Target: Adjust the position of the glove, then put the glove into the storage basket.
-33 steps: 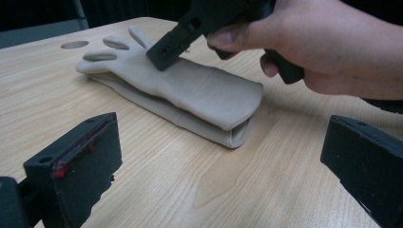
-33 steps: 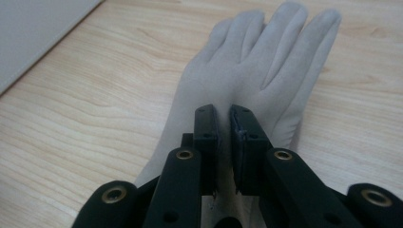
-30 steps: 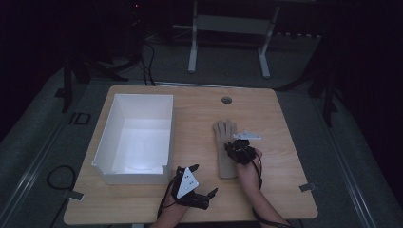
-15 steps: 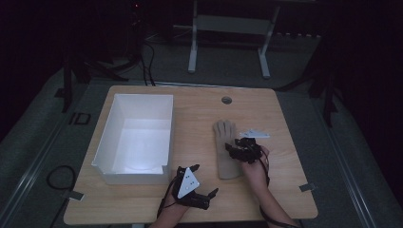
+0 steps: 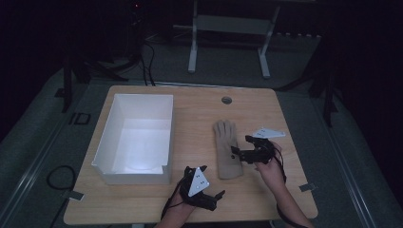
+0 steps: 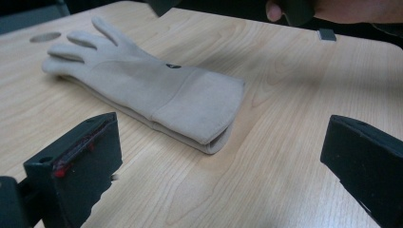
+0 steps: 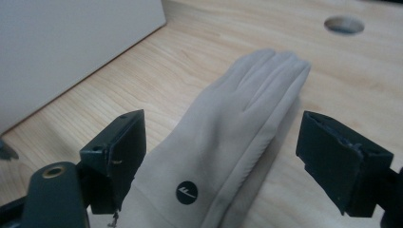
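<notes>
A beige glove (image 5: 227, 149) lies flat on the wooden table (image 5: 199, 114), fingers pointing away from me. My right gripper (image 5: 241, 146) hovers over the glove's right side, its jaws open after just widening. In the right gripper view the glove (image 7: 237, 109), with a small round logo, lies under the spread right gripper (image 7: 228, 152), and the pads do not press it. My left gripper (image 5: 211, 183) rests near the front edge, left of the cuff. In the left gripper view the left gripper (image 6: 221, 156) is open and empty, facing the glove's cuff (image 6: 199, 109).
A white open box (image 5: 135, 137) stands left of the glove; its wall (image 7: 62, 42) appears in the right gripper view. A round hole (image 5: 226, 100) sits in the table beyond the glove. The right hand (image 6: 332, 9) shows at the top of the left gripper view.
The right gripper has opened, let go of the glove and drawn back a little to the right and upward. The glove stays flat. The left gripper has not moved.
</notes>
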Motion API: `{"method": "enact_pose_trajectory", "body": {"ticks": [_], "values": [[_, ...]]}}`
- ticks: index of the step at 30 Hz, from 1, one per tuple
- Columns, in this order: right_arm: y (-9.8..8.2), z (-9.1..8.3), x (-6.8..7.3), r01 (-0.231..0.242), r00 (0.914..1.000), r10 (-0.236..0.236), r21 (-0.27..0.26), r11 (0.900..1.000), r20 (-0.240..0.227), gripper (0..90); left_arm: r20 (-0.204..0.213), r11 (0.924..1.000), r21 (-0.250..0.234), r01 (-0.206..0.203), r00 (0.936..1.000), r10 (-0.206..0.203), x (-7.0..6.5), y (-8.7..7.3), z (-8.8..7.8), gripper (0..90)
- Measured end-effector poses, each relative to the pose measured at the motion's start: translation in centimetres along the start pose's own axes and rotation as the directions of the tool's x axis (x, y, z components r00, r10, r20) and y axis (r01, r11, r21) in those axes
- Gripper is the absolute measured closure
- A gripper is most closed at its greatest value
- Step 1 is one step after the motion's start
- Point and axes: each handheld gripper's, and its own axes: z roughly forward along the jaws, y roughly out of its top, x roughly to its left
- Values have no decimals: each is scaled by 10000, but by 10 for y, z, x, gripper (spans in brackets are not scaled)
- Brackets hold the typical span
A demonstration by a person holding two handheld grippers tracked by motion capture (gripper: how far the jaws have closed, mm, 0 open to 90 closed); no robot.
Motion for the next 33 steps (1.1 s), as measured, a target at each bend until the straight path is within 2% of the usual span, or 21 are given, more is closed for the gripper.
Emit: {"method": "enact_pose_trajectory", "body": {"ticks": [2, 3, 6, 9, 11, 13, 15, 18, 20, 22, 26, 27, 29, 30, 32, 33], "values": [[0, -2, 0, 141, 9999, -141, -67, 9999, 11, 150, 120, 9999, 43, 108, 9999, -109, 1, 1, 1, 2], [1, -3, -1, 269, 9996, -268, -116, 9996, 91, 144, 156, 9998, 149, -104, 9998, 101, 4, 5, 1, 2], [4, -11, -4, 212, 9997, -212, 44, 9998, 121, 142, 301, 9995, 164, -275, 9992, 270, 5, 9, 1, 2], [5, -15, -8, -278, 9996, 279, 216, 9994, -55, 121, 419, 9987, 231, -449, 9982, 439, 6, 15, 1, 2], [6, -18, -9, -366, 9993, 366, 92, 9993, 27, 118, 410, 9975, 409, -573, 9976, 556, 6, 17, 4, 2], [8, -20, -11, -528, 9986, 528, -92, 9986, 47, 117, 816, 9979, 316, -560, 9952, 533, 8, 18, 5, 2], [8, -19, -13, -707, 9975, 706, -227, 9972, -42, 103, 908, 9976, 395, -560, 9945, 522, 9, 19, 10, 2], [9, -16, -17, -764, 9971, 765, -264, 9967, 3, 104, 1180, 9952, 618, -761, 9907, 685, 10, 22, 16, 2], [10, -13, -19, -894, 9958, 887, -282, 9956, -221, 103, 1353, 9944, 628, -849, 9879, 758, 11, 25, 19, 55], [12, -9, -21, -933, 9951, 921, -332, 9951, -362, 103, 1554, 9924, 804, -929, 9846, 796, 12, 29, 24, 59], [14, 2, -26, -1149, 9925, 1138, -218, 9931, -458, 104, 1538, 9865, 870, -1386, 9803, 1242, 11, 35, 32, 135], [15, 6, -28, -1215, 9918, 1208, -147, 9925, -414, 124, 1618, 9852, 894, -1462, 9782, 1304, 11, 36, 35, 138], [17, 11, -32, -991, 9948, 987, -181, 9949, -243, 156, 1627, 9814, 989, -1643, 9757, 1470, 12, 38, 39, 157], [18, 14, -34, -918, 9955, 914, -151, 9957, -230, 187, 1702, 9817, 959, -1644, 9744, 1466, 12, 38, 40, 174], [21, 20, -36, -703, 9975, 703, -87, 9975, 77, 244, 1744, 9800, 1052, -1689, 9733, 1490, 13, 38, 44, 215], [22, 23, -38, -747, 9972, 747, -23, 9972, 51, 278, 1850, 9787, 1107, -1727, 9711, 1505, 13, 38, 45, 221]]}}
